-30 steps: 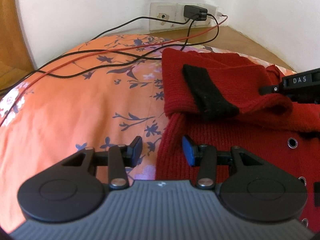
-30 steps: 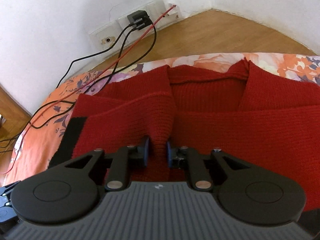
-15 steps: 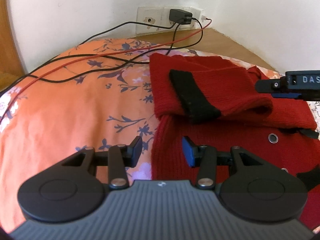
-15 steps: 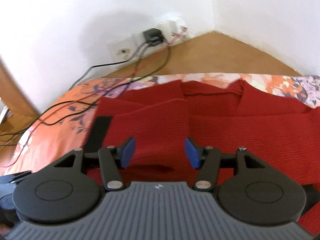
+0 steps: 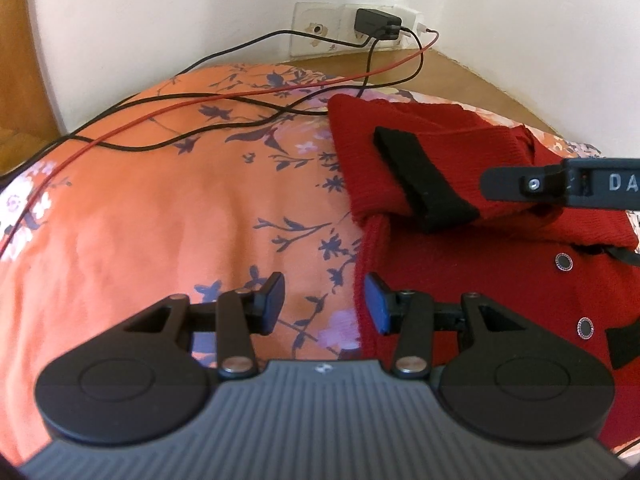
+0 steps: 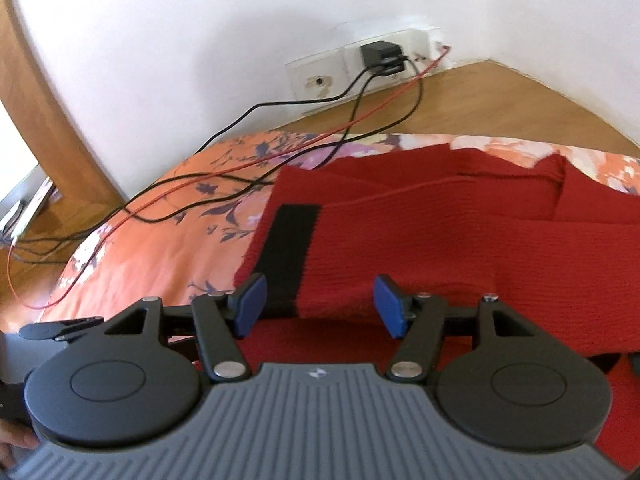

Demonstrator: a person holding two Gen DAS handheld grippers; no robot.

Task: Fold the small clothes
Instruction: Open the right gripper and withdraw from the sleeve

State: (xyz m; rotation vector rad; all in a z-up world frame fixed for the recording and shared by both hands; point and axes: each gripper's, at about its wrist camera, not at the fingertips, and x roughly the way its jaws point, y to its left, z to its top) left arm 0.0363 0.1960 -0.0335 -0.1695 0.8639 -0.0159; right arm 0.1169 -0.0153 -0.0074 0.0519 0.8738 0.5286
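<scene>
Red sweater on bedspread, sleeve folded across.
Sleeve's black cuff points toward bedspread's left edge; left gripper and right gripper both spread, empty.

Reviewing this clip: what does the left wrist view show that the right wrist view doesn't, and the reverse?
Only the left wrist view shows the sweater's metal snap buttons and the right gripper from the side. Only the right wrist view shows the neckline and a fingertip at the lower left edge. Both show the red sweater, its black-cuffed sleeve folded across it, the orange floral bedsheet, the charger and open jaws.
</scene>
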